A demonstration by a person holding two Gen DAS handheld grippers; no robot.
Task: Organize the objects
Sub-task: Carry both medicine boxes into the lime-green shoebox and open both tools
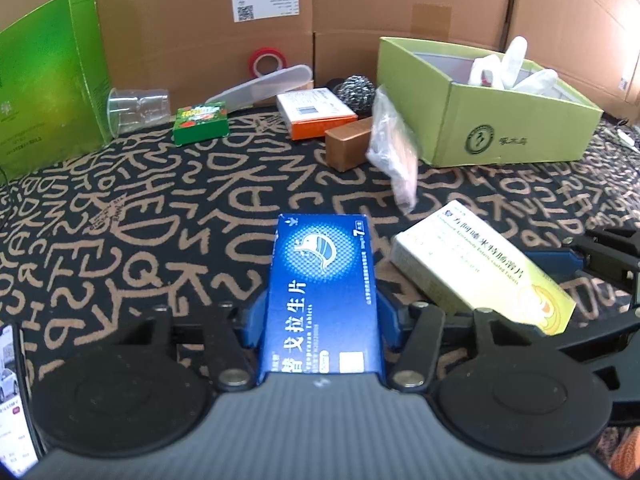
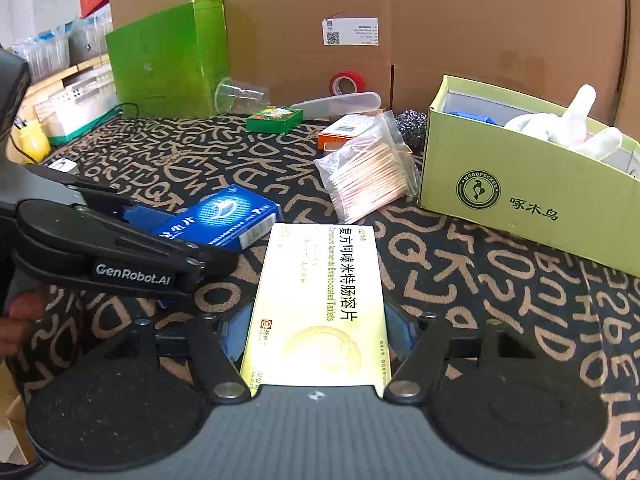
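A patterned black-and-tan cloth [image 2: 460,280] covered the work surface, with cardboard panels [image 2: 480,20] standing behind it as a backdrop. At the right rear sat an open light-green box [image 2: 520,196], already holding white bundled items [image 2: 576,120]; it appeared to serve as the collection bin. A tall glossy green carton [image 2: 168,60] stood upright at the left rear.

The left gripper [image 1: 320,312] was clamped on a blue tablet box [image 1: 320,292], blue pads pressed against its long sides, the box lying lengthwise along the fingers. The right gripper [image 2: 318,332] gripped a pale yellow tablet box [image 2: 316,304] in the same manner. Both boxes were held close above the cloth, near each other and short of the bin. The side grip probably kept each printed face up and the far end free for lowering into the bin.

Unsorted items remained: a clear bag of cotton swabs [image 2: 368,176] just beside the bin, an orange-and-white carton [image 2: 344,130], a small green packet [image 2: 274,119], a tipped clear cup [image 2: 240,96], a red tape roll [image 2: 347,82] and a steel scourer [image 2: 412,124].
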